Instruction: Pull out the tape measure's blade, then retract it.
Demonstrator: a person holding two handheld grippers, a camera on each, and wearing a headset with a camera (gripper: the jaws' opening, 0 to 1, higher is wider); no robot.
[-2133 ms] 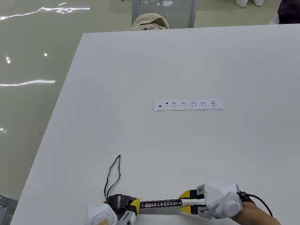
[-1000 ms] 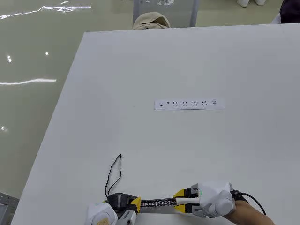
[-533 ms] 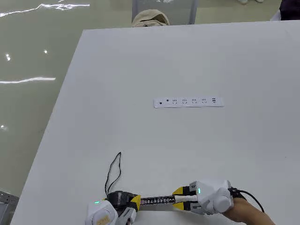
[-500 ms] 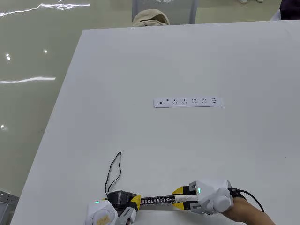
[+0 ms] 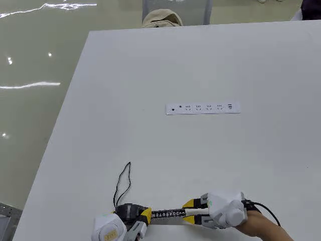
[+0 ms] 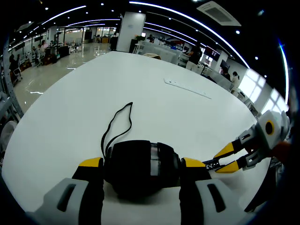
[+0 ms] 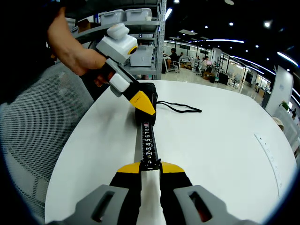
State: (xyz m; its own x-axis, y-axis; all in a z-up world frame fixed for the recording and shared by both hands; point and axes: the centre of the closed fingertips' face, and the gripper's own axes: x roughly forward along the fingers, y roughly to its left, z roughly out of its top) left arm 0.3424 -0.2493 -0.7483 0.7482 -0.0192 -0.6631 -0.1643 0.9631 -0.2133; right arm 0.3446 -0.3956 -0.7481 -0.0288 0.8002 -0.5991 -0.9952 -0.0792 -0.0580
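Left gripper [image 6: 142,165]: fingers clamped on both sides of black tape measure [image 6: 136,157], bottom centre of left gripper view. In head view, case sat low, left of centre, on white counter [image 5: 200,65] near bottom edge of frame. Short run of blade [image 7: 147,136] stretched rightward from case to right gripper [image 7: 151,167], fingers pinched tight on blade's tip. Black wrist loop [image 5: 122,183] trailed from case up frame. Power strip [image 5: 203,108] lay well apart, mid-frame.
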